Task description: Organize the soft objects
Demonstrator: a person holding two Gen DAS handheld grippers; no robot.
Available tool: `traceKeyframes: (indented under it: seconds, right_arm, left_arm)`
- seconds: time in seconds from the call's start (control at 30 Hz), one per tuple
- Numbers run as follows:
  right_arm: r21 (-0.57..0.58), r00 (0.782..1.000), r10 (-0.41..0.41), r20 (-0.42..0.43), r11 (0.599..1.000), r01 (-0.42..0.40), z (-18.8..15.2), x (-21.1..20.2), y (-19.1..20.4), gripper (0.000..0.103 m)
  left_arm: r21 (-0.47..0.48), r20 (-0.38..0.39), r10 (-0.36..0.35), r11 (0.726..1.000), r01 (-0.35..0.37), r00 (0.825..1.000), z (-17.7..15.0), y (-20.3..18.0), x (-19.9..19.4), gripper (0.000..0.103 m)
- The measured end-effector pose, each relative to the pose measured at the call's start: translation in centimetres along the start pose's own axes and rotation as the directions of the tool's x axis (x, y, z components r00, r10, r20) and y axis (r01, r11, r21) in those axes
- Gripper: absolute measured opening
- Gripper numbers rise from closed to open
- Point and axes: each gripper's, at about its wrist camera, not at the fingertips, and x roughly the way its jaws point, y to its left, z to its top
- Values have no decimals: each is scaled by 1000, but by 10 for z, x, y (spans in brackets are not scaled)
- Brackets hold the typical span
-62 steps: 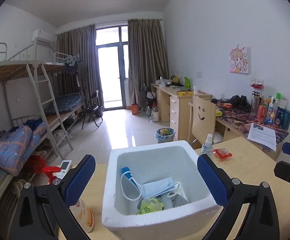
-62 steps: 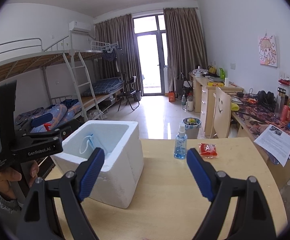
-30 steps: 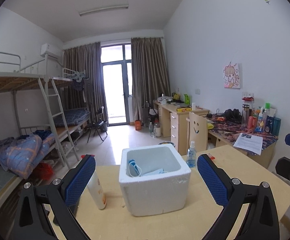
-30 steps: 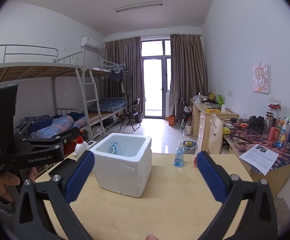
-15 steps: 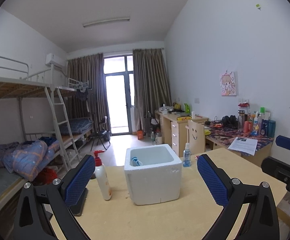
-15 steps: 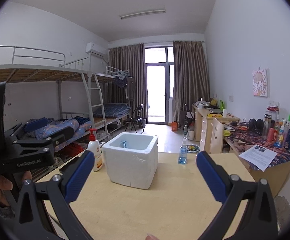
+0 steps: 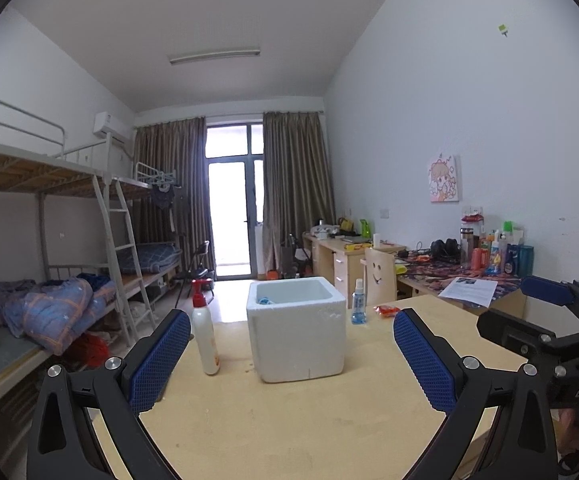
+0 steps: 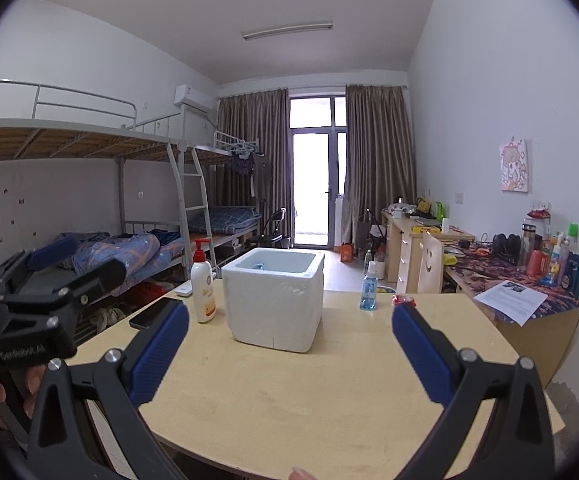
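The foam box (image 7: 296, 328) sits upright on the wooden table (image 7: 289, 420), toward the far half of the top, with a bit of blue mask (image 7: 264, 301) showing just inside its rim; what else lies in it I can't make out from here. A white pump bottle (image 7: 205, 336) stands just beside the box on its left, a small blue spray bottle (image 7: 357, 307) stands near it on the right, and a red packet (image 7: 387, 310) lies beyond that close to the far edge. A dark phone (image 8: 151, 314) rests near the table's left edge. The whole near half of the tabletop is bare wood, wide room in front of the box. The left gripper (image 7: 289, 360) hangs low over the near edge, level and facing the box, its blue pads spread wide with nothing between them. The right gripper (image 8: 289, 356) is held the same way alongside, jaws equally far apart and holding nothing, neither one touching the box or the table
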Motion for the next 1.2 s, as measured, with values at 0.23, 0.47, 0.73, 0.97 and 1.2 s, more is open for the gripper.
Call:
traceKeyframes:
  seconds: [0.23, 0.47, 0.73, 0.97, 1.2]
  right_arm:
    - [9, 1000, 2, -11, 1000, -2, -19, 3, 6, 103]
    - [-7, 1000, -9, -9, 1000, 9, -30, 0, 11, 103]
    - [-8, 1000, -13, -2, 1000, 13, -45, -4, 14, 103]
    - [5, 1000, -15, -10, 1000, 15, -55, -3, 19, 103]
    - [1, 999, -19, -31, 1000, 19, -64, 1, 19, 103]
  left_arm:
    - [-27, 11, -12, 1000, 12, 1000, -21, 5, -9, 102]
    - [-33, -4, -46, 998, 46, 999, -41, 4, -3, 102]
    - [-53, -35, -48, 998, 46, 998, -57, 5, 0, 102]
    - [-64, -71, -20, 998, 15, 997, -66, 8, 6, 102]
    - [-76, -98, -16, 997, 8, 995, -73, 10, 8, 102]
